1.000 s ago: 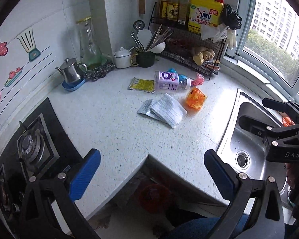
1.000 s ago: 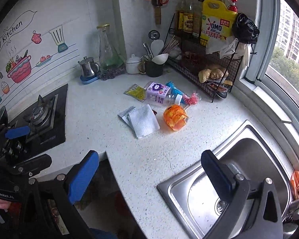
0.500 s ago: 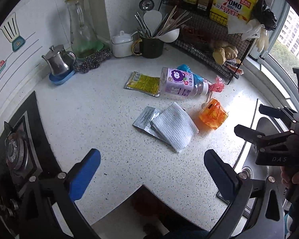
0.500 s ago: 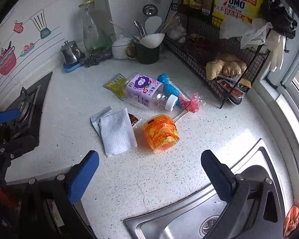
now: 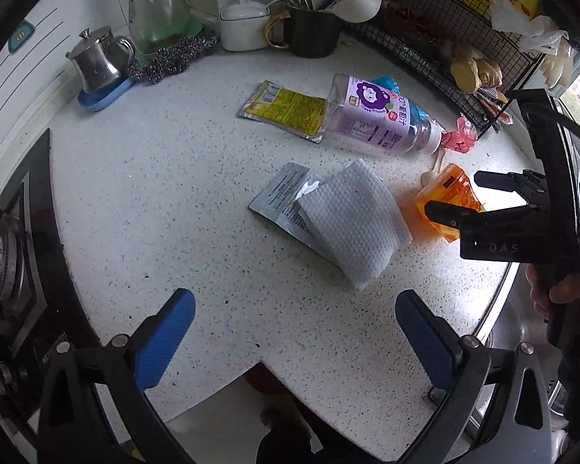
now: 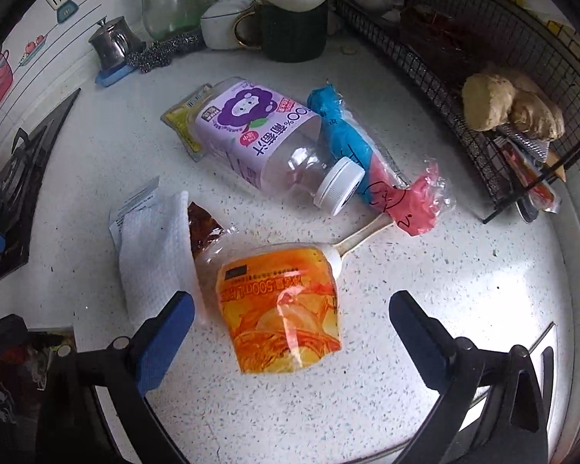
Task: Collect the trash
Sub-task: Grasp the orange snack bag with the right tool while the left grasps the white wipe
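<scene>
A speckled white kitchen counter point(image 5: 166, 201) runs from a gas hob point(image 5: 7, 255) at the left toward a wire rack point(image 6: 495, 73) at the right. The left gripper point(image 5: 294, 332) hovers with jaws spread wide and empty, just short of a white paper towel point(image 5: 352, 224) lying over a silver sachet point(image 5: 282, 197). Behind lie a yellow packet point(image 5: 286, 110) and a tipped purple-labelled bottle point(image 6: 266, 143). The right gripper point(image 6: 290, 328), also wide open, straddles a crumpled orange cup point(image 6: 282, 309).
</scene>
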Demonstrator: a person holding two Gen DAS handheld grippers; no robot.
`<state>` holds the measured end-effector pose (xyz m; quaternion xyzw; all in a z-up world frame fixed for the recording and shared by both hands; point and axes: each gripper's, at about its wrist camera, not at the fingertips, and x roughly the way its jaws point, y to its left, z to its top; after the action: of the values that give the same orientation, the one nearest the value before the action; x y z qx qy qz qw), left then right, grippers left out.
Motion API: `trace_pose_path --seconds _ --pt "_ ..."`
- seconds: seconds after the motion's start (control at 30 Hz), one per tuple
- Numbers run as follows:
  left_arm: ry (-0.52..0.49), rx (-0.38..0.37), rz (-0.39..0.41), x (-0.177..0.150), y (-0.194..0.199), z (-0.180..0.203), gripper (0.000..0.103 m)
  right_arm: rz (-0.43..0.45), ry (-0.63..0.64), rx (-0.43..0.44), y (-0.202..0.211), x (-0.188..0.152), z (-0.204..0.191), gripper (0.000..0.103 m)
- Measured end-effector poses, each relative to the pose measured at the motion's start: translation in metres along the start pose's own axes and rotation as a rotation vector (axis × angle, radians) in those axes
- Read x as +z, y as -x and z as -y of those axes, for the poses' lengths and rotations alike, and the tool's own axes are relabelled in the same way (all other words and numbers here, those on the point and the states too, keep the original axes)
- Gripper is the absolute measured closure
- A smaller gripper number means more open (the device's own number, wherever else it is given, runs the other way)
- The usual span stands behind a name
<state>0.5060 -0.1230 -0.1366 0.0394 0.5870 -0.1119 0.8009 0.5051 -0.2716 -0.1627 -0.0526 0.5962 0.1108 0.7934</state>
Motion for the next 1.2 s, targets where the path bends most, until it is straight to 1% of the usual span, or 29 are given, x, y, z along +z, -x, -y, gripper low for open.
trace_pose_path --seconds 0.07,0.1,0.13,0.17,0.2,0.23,0.27,0.33,0.5,0.6,0.77,0.83,0.9,1.0,1.13,1.17,1.2 --pt "-0.001 0.002 -0.01 0.001 -0.003 0.002 0.0 -0.019 0.009 0.007 -0.007 0.0 0.0 0.011" --pt "-0.006 0.004 -0.015 0.001 -0.004 0.003 0.0 -0.03 0.011 0.012 -0.011 0.0 0.0 0.012" --pt "-0.012 0.005 -0.017 0.002 -0.005 0.004 0.0 -0.035 0.011 0.019 -0.013 0.0 0.0 0.016" --pt "-0.02 0.006 -0.015 0.002 -0.005 0.006 0.0 -0.03 0.008 0.028 -0.013 -0.001 0.0 0.021" --pt "-0.03 0.01 -0.014 0.002 -0.004 0.007 0.0 -0.024 0.005 0.034 -0.013 -0.002 0.0 0.024" --pt "-0.037 0.013 -0.011 0.002 -0.004 0.008 0.0 -0.014 0.001 0.039 -0.013 -0.002 -0.001 0.034" --pt "-0.043 0.014 -0.011 0.003 -0.004 0.009 0.0 0.005 -0.003 0.037 -0.01 -0.004 -0.002 0.038" --pt "-0.048 0.006 -0.016 0.004 -0.004 0.01 0.0 0.033 -0.007 0.043 -0.003 -0.008 -0.003 0.038" --pt "-0.048 -0.026 -0.009 0.015 -0.004 0.013 0.0 0.061 -0.052 0.055 0.025 -0.028 0.001 0.039" --pt "-0.088 -0.064 -0.01 0.022 -0.012 0.02 0.0 0.066 -0.085 0.053 0.04 -0.041 0.011 0.039" --pt "-0.139 -0.09 -0.028 0.033 -0.035 0.03 0.001 0.055 -0.133 0.051 0.056 -0.064 0.022 0.039" --pt "-0.163 -0.09 -0.036 0.037 -0.044 0.035 0.005 0.051 -0.143 0.05 0.057 -0.073 0.025 0.039" --pt "-0.191 -0.065 -0.049 0.04 -0.056 0.041 0.018 0.048 -0.155 0.053 0.059 -0.082 0.029 0.039" --pt "-0.217 -0.057 -0.067 0.042 -0.07 0.047 0.024 0.039 -0.174 0.062 0.052 -0.082 0.037 0.039" --pt "-0.249 -0.081 -0.078 0.043 -0.078 0.055 0.027 0.031 -0.189 0.064 0.048 -0.079 0.038 0.039" --pt "-0.255 -0.083 -0.083 0.043 -0.08 0.057 0.03 0.031 -0.195 0.066 0.049 -0.081 0.04 0.039" --pt "-0.264 -0.085 -0.093 0.043 -0.084 0.059 0.035 0.029 -0.198 0.068 0.049 -0.083 0.041 0.039"
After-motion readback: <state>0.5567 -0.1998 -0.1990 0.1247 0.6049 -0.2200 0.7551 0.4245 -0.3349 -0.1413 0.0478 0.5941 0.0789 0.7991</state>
